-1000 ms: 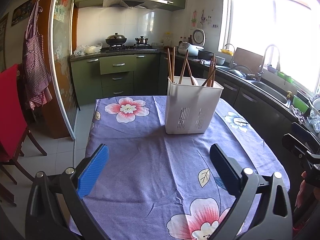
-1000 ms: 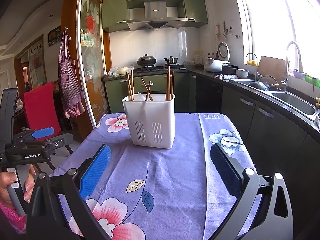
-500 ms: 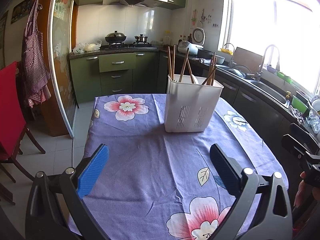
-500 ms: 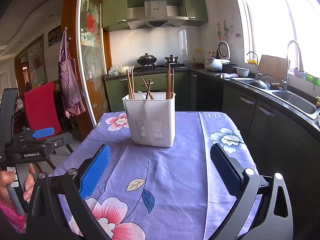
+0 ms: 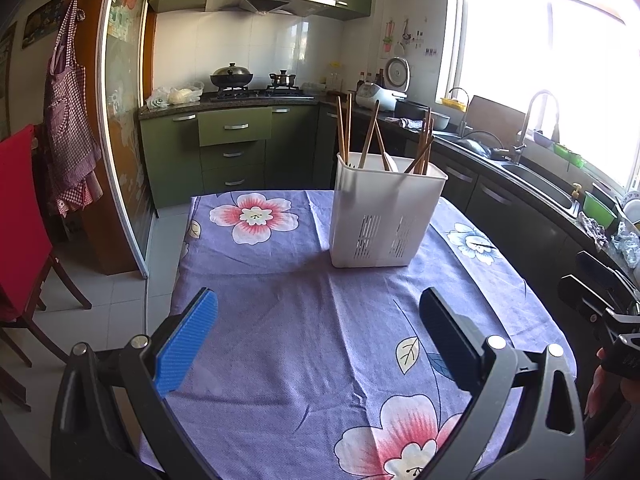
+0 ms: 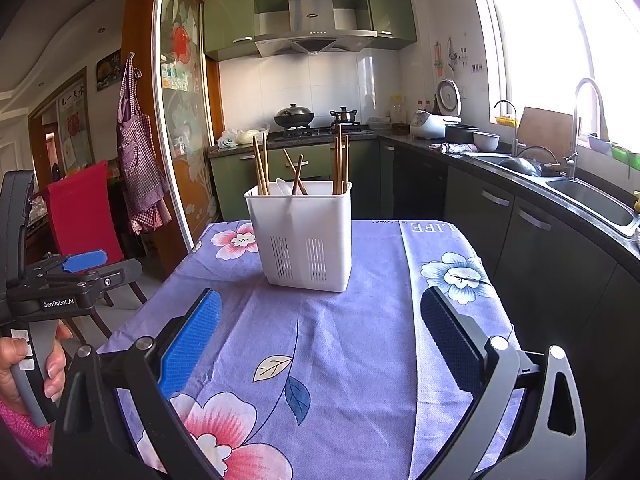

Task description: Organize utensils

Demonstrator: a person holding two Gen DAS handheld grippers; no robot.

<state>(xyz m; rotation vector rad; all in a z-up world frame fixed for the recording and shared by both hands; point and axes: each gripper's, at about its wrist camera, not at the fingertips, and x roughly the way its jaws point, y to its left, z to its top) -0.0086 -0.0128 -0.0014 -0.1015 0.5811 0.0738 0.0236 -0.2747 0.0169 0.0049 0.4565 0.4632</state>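
A white slotted utensil holder [image 5: 386, 216] stands upright on the table's far half; it also shows in the right wrist view [image 6: 306, 236]. Several wooden chopsticks [image 5: 344, 126] and a white spoon [image 6: 285, 186] stand in it. My left gripper [image 5: 318, 322] is open and empty, held above the near part of the table, well short of the holder. My right gripper [image 6: 320, 322] is open and empty too, at a similar distance from the holder. The left gripper's body [image 6: 60, 280] shows at the left edge of the right wrist view.
The table carries a purple flowered cloth [image 5: 288, 320]. A red chair [image 5: 20, 216] stands to the left. A dark counter with a sink [image 6: 592, 196] runs along the right. Green cabinets and a stove [image 5: 252, 88] stand beyond the table.
Both views have drifted slightly back and up from the holder. Both grippers stay open and empty, and the holder has not moved.
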